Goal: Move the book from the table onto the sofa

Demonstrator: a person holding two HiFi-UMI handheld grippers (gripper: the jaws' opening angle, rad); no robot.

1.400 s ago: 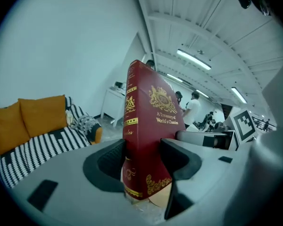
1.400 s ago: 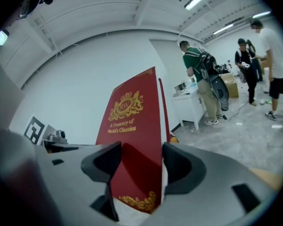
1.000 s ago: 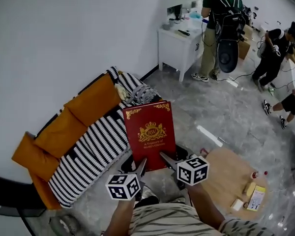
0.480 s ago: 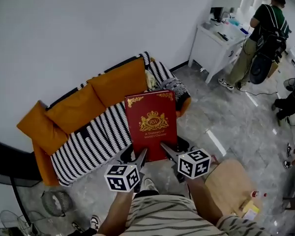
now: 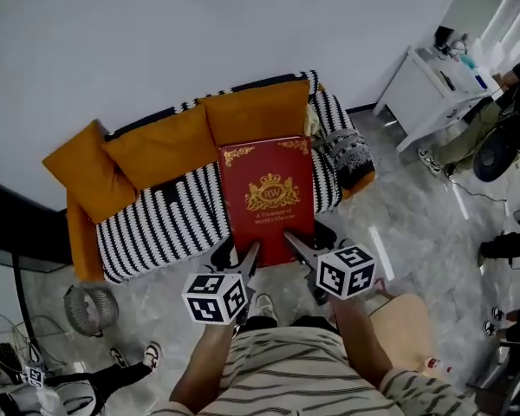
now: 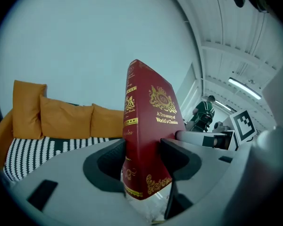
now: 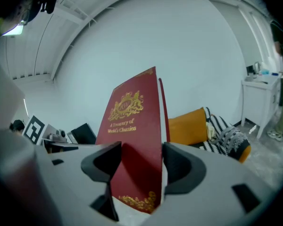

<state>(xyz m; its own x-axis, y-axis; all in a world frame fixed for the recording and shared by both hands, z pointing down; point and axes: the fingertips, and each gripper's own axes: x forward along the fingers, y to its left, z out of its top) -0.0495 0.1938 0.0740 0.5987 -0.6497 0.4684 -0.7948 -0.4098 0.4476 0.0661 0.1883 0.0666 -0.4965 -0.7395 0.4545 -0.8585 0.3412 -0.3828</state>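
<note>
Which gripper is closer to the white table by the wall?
Right. The right gripper grips the red book at its corner toward the white table; the left gripper grips the other corner, farther away.

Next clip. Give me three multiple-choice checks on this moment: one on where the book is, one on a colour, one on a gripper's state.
1. Where is the book?
A. held in the air before the sofa
B. lying flat on that sofa
C. standing upright on that sofa

2. Its cover is:
A. blue
B. green
C. red with gold print

3. The left gripper is:
A. open and empty
B. shut on the book's lower edge
C. shut on nothing

Answers: A, since the left gripper and the right gripper hold it up with the sofa beyond; C, as seen in every view; B, because its jaws press on both covers.
</note>
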